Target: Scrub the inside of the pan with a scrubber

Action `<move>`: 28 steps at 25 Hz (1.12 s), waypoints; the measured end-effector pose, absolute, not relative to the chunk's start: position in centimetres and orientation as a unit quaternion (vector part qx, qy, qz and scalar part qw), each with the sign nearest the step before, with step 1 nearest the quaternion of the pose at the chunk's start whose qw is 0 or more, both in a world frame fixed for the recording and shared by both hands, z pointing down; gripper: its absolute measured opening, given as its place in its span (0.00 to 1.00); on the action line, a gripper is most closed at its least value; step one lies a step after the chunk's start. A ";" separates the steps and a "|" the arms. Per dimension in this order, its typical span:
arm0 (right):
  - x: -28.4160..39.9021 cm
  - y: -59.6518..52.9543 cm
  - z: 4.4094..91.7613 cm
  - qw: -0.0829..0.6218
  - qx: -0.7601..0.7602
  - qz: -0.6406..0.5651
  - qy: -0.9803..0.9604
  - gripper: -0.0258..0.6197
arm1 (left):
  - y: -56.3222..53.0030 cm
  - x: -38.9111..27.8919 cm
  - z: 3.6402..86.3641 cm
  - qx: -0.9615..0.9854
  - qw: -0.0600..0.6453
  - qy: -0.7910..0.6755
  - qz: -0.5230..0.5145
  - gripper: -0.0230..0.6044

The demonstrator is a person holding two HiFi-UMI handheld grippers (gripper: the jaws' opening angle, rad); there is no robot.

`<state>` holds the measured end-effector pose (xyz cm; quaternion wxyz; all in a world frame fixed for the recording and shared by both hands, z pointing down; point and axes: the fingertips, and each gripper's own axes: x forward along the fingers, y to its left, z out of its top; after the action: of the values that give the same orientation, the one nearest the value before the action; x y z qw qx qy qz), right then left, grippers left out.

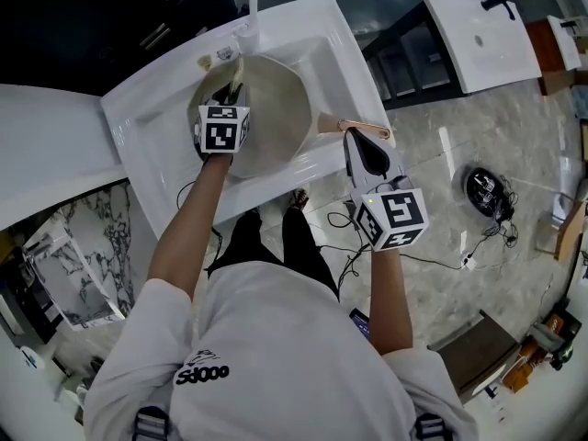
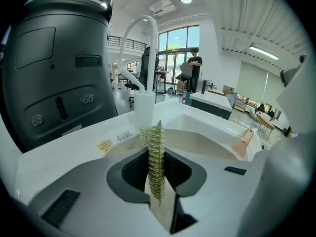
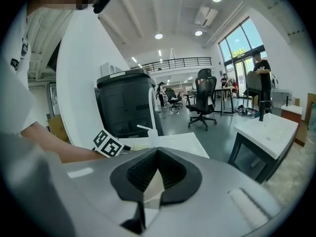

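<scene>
A cream-coloured pan [image 1: 276, 118] sits in the white sink [image 1: 152, 127], its copper-toned handle [image 1: 358, 125] pointing right over the rim. My left gripper [image 1: 235, 88] hangs over the pan's left side, shut on a yellow-green mesh scrubber [image 2: 156, 157], which stands upright between the jaws of the left gripper [image 2: 157, 181]. The pan's inside [image 2: 207, 147] lies just past the scrubber. My right gripper [image 1: 356, 141] is right beside the handle's end. In the right gripper view this right gripper [image 3: 156, 157] is shut, with nothing showing between the jaws.
A white faucet [image 1: 246, 7] rises behind the pan, close to the scrubber. A big black bin [image 2: 54, 73] stands left of the sink. A second white basin [image 1: 478, 35] is at the far right. Cables and a round black device [image 1: 485, 191] lie on the marble floor.
</scene>
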<state>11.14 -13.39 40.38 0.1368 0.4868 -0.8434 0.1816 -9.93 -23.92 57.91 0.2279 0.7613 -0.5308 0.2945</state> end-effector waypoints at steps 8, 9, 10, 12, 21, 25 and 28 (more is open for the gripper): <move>11.4 -14.2 41.0 0.145 0.487 0.183 -0.842 0.05 | -24.7 -7.0 59.9 0.777 0.223 -0.504 0.303 0.15; 11.5 -14.2 41.1 0.145 0.488 0.184 -0.841 0.05 | -24.8 -6.9 60.1 0.779 0.224 -0.501 0.304 0.15; 11.6 -14.2 41.2 0.146 0.489 0.186 -0.840 0.05 | -25.0 -6.7 60.3 0.780 0.225 -0.498 0.304 0.15; 11.8 -14.0 41.6 0.148 0.491 0.190 -0.837 0.05 | -25.3 -6.5 60.7 0.783 0.229 -0.494 0.301 0.15; 13.5 -14.1 42.4 0.151 0.504 0.203 -0.825 0.05 | -27.4 -5.1 62.0 0.793 0.283 -0.471 0.264 0.15; 14.0 -14.1 42.5 0.153 0.505 0.204 -0.824 0.05 | -28.3 -4.6 62.5 0.798 0.296 -0.462 0.248 0.15; 14.2 -14.2 42.7 0.156 0.503 0.203 -0.825 0.05 | -28.5 -4.2 62.6 0.797 0.301 -0.463 0.244 0.15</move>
<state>14.19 -14.16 42.71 0.1556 0.5033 -0.8253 0.2031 -4.22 -28.46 62.64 0.3011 0.7975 -0.4626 0.2437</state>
